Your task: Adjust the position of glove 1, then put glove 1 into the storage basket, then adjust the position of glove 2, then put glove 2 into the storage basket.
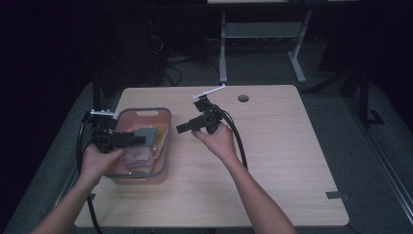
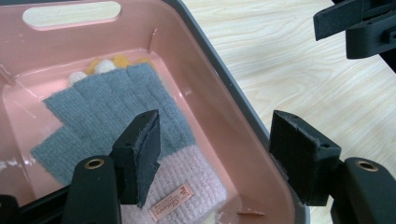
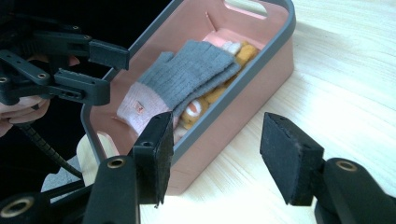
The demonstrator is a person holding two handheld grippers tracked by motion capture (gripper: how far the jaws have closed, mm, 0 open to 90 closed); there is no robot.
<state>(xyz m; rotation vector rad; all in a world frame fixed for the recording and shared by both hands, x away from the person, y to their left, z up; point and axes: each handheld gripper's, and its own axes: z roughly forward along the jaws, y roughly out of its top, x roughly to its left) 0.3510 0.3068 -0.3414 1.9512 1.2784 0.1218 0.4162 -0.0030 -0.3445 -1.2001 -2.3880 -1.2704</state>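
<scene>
A pink bin with a grey rim (image 1: 146, 110) stands at the left of the wooden table (image 1: 282, 146). In it lies a grey knitted glove with a pink cuff (image 2: 107, 102) (image 3: 187, 70), on top of an orange and white knitted piece (image 3: 196, 109). My left gripper (image 1: 142, 140) (image 2: 215, 121) hangs open over the bin's near right part, nothing between its pads, with the glove just below. Just right of the bin, above the table, my right gripper (image 1: 179, 128) (image 3: 217, 123) points at the bin's side and is open and empty. Each gripper view also catches the other gripper: the left gripper (image 3: 114, 72) and the right gripper (image 2: 355, 28).
A round cable hole (image 1: 243, 98) sits near the table's far edge. Bare wood stretches right of the bin. Black cables trail from both grippers off the near side. Beyond the table stand a white desk frame (image 1: 263, 34) and a dark floor.
</scene>
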